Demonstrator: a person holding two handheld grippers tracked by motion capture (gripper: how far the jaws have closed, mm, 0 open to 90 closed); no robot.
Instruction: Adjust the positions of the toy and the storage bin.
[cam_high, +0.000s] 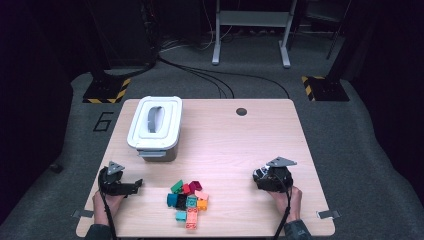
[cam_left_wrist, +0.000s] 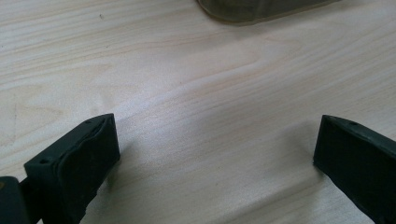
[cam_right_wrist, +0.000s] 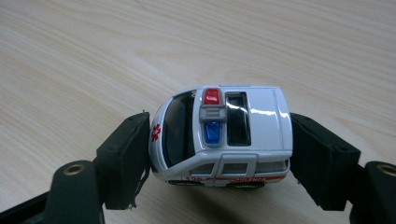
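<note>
I'm working in what looks like a lab or recording studio: a lone wooden counter (cam_high: 260, 135) stands on grey carpet (cam_high: 350, 145) in a dark room. Black stands with yellow-and-black hazard-striped bases (cam_high: 106, 91) flank it, cables (cam_high: 210, 75) snake across the floor, and a grey metal frame (cam_high: 252, 30) stands behind.

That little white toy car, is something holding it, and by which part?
Yes. The right gripper holds the toy ambulance lengthwise, one jaw on its front end and one on its rear. The left gripper holds nothing.
</note>
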